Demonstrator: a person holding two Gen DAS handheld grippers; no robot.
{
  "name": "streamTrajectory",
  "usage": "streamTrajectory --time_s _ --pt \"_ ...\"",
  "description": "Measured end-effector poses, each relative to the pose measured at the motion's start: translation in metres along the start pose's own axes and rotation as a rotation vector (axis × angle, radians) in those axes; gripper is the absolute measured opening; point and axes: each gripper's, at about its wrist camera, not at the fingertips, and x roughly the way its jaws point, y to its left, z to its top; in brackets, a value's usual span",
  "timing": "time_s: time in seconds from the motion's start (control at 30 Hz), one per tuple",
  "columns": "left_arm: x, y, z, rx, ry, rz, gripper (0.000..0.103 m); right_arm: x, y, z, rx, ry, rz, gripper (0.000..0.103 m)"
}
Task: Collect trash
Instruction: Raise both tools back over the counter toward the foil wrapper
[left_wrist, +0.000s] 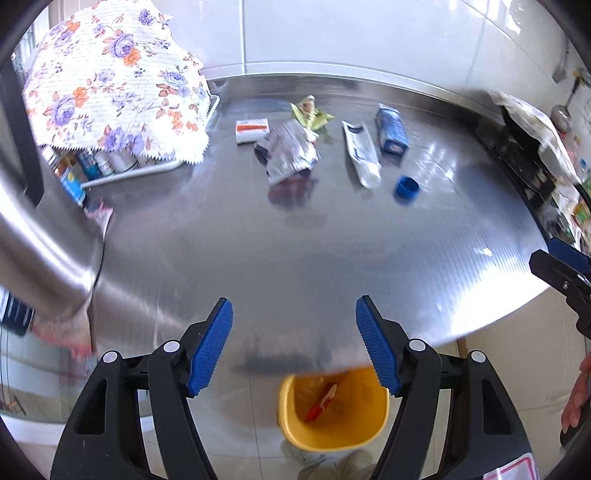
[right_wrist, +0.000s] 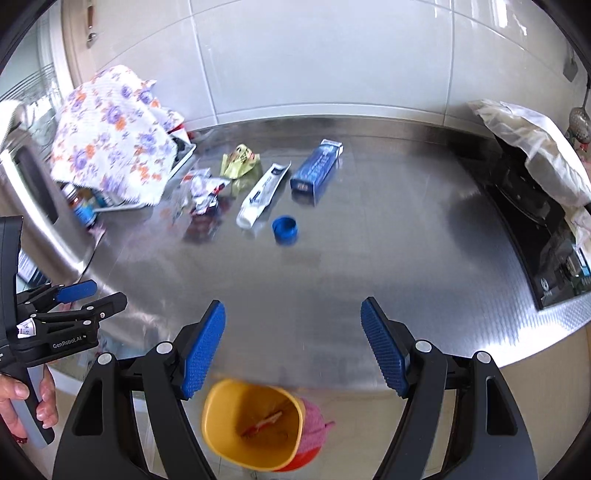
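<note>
Below the near edge of the steel counter (left_wrist: 295, 258), one yellow plastic bin (left_wrist: 332, 424) sits between the spread, empty fingers of the left gripper (left_wrist: 294, 343) and right gripper (right_wrist: 293, 347). Far ahead lie one blue bottle cap (left_wrist: 407, 186), one white tube (left_wrist: 361, 153), one blue carton (left_wrist: 392, 129), one crumpled silver wrapper (left_wrist: 288, 151), one yellow wrapper (left_wrist: 310, 112) and one small white box (left_wrist: 252, 130).

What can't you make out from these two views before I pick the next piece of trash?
- Rack contents: both views, flowered cloth covers them.
- Yellow bin: left view, counter edge cuts its rim; contents blurred.
- White tube print: too small.
- Stove: right view, plastic bag hides part.
</note>
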Motion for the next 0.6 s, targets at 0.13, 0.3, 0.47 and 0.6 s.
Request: streamTrajectory --time_s 0.13,0.3,0.47,0.6 --pt "0.017 0.001 0.022 0.004 0.004 0.002 0.073 0.025 0.001 0.017 0.000 0.005 -0.003 0.076" --pt "0.045 0.002 0.044 -0.011 0.023 0.007 0.073 0.067 0.004 0.034 -0.026 0.039 0.011 0.076" --pt "0.068 0.005 0.073 -0.050 0.029 -0.004 0.073 0.114 0.006 0.050 -0.064 0.094 0.018 0.076" --pt "0.081 0.005 0.100 -0.070 0.018 -0.011 0.074 0.143 0.005 0.059 -0.075 0.129 0.024 0.076"
